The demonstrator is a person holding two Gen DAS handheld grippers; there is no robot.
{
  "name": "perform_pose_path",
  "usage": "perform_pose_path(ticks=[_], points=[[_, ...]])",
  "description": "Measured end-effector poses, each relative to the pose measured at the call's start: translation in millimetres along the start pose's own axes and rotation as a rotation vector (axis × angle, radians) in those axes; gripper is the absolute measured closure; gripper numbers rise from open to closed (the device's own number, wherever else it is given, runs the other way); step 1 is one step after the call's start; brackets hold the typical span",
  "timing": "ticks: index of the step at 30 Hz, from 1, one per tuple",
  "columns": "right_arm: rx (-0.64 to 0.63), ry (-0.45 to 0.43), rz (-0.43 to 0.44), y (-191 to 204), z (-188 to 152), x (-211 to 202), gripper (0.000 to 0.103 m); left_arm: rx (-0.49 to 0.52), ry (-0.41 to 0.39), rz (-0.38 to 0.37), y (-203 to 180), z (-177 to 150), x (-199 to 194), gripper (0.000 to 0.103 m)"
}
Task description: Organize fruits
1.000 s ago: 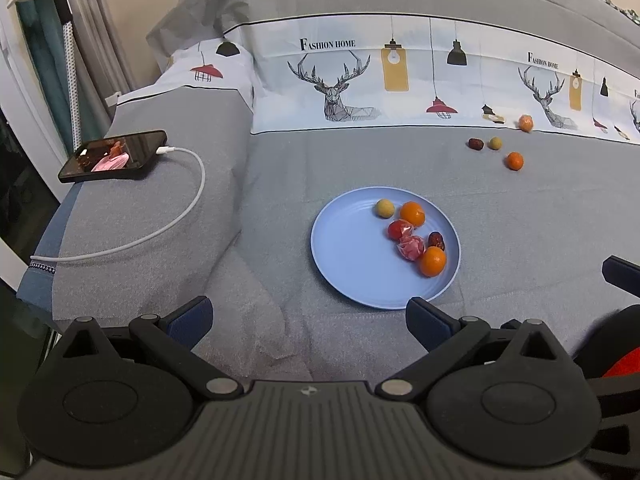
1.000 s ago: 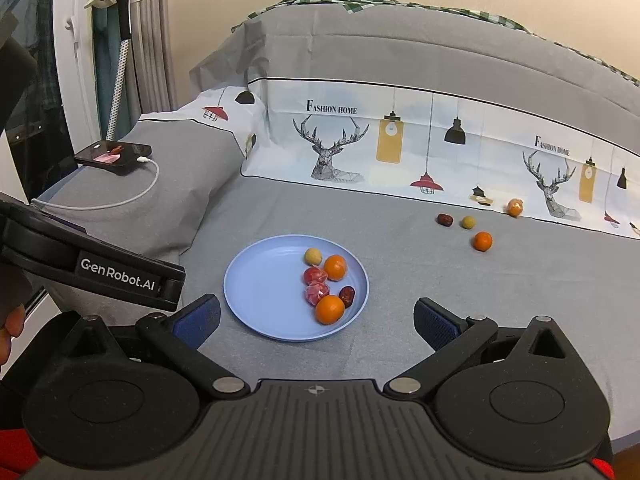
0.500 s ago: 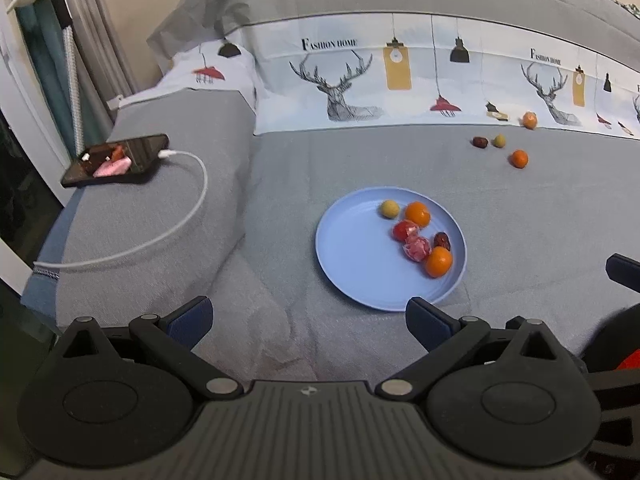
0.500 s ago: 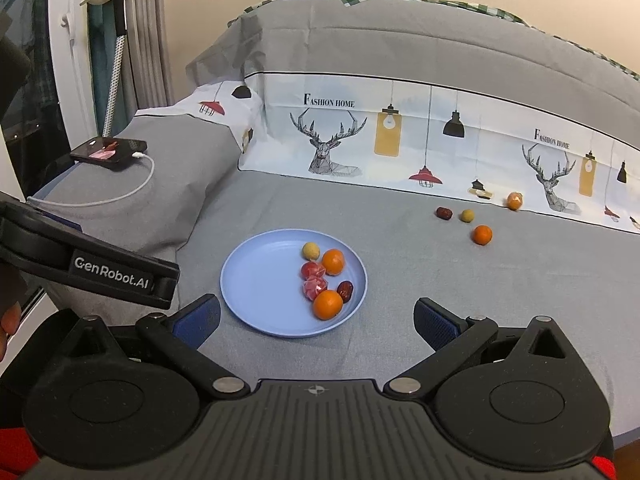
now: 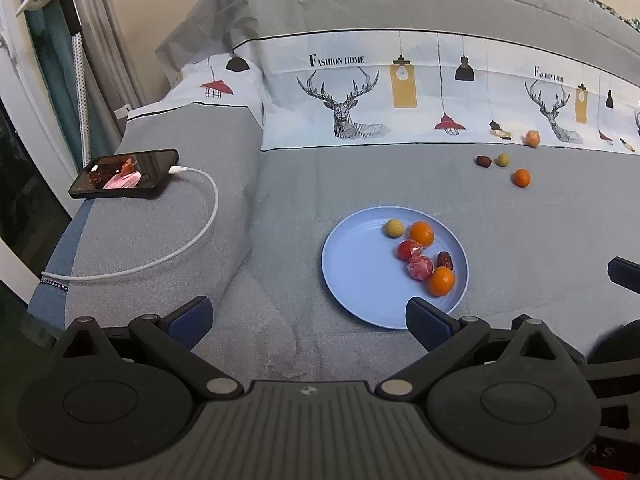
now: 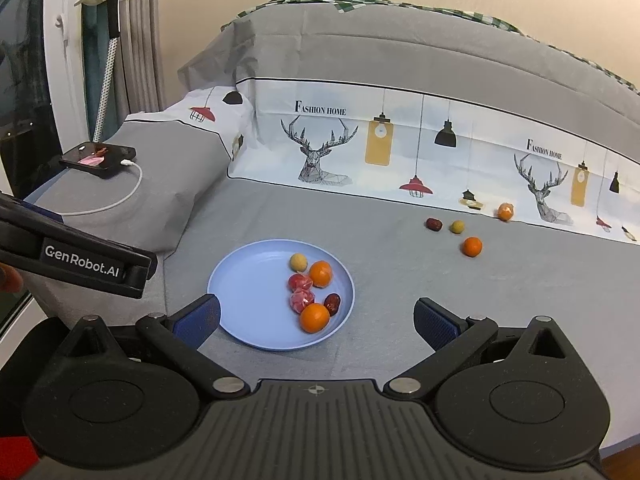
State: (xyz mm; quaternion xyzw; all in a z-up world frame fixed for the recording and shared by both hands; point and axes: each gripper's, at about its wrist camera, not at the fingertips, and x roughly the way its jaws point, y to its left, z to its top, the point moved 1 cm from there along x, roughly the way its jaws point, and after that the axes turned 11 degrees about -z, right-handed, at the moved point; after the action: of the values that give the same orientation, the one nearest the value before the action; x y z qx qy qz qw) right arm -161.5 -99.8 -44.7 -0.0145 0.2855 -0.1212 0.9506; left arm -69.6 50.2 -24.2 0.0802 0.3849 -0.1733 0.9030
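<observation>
We see blue plate (image 6: 256,300) on bed (image 6: 400,288). On plate: six fruits (image 6: 314,317). Beyond plate, well apart: four loose fruits (image 6: 472,246) near printed band of sheet. Left hand-held gripper (image 5: 307,318) released, empty, near plate edge. Right hand-held gripper (image 6: 316,320) released, empty, just before plate.

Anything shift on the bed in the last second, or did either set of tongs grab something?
Nothing was taken or let go. Both the left tongs and the right tongs stayed open and empty; only the cameras drifted a little. The blue plate keeps its six fruits, the four loose fruits by the bedding border lie where they were, and the phone stays plugged in.
</observation>
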Motion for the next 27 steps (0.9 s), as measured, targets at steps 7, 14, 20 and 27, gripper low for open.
perform_pose_path(ticks=[7, 14, 20, 27], points=[[-0.005, -0.004, -0.007, 1.2, 4.6, 2.1, 0.001, 0.011, 0.020, 0.055, 1.5, 1.1, 3.7, 0.000], [0.000, -0.002, -0.010, -0.1, 8.7, 5.1, 0.001, 0.012, 0.049, 0.061, 3.5, 1.2, 8.9, 0.000], [0.016, -0.008, -0.018, -4.8, 13.6, 8.9, 0.001, 0.001, 0.044, 0.046, 4.4, 3.7, 8.5, 0.000], [0.054, -0.006, -0.033, -15.7, 14.0, 14.0, 0.001, 0.031, 0.037, 0.035, -6.1, 8.2, 14.0, 0.000]])
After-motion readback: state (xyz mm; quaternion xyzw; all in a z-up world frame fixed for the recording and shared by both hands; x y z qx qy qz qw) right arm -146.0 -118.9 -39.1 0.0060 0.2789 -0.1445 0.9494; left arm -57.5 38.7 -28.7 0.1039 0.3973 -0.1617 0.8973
